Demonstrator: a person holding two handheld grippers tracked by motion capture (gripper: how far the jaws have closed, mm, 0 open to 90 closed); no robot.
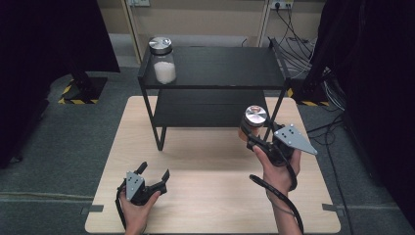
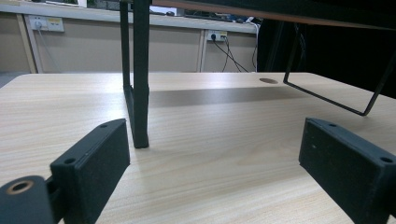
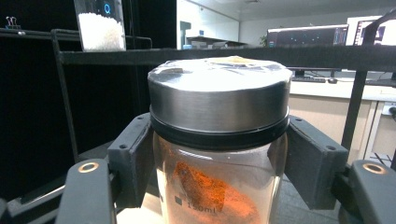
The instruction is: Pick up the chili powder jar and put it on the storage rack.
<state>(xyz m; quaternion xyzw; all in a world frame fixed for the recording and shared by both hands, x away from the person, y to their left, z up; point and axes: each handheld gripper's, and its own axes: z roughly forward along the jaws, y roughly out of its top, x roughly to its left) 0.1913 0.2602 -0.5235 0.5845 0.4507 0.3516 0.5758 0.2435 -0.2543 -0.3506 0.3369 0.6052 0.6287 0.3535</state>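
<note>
- Left gripper [image 1: 155,177]: rests low at the near left of the table [image 1: 205,196], jaws spread wide with nothing between them. In the left gripper view it looks along the wood toward the near left leg [image 2: 140,93] of the shelf rack [image 1: 215,68].
- White jar [image 1: 163,59]: stands upright at the left end of the rack's top shelf, steel lid on, part-filled with white grains.
- Orange jar [image 1: 254,122]: held above the table just in front of the rack's right end, near its right front leg. It is clear glass with a broad steel lid [image 3: 218,93] and orange-red powder inside.
- Right gripper [image 1: 250,138]: jaws closed on the glass just under the lid, one pad on each side.
- Step, as I judge it: carrying the orange jar to a shelf. The next move calls for lifting it clear of the shelf edge, keeping it upright, moving it far enough in and setting it down before loosening.
</note>
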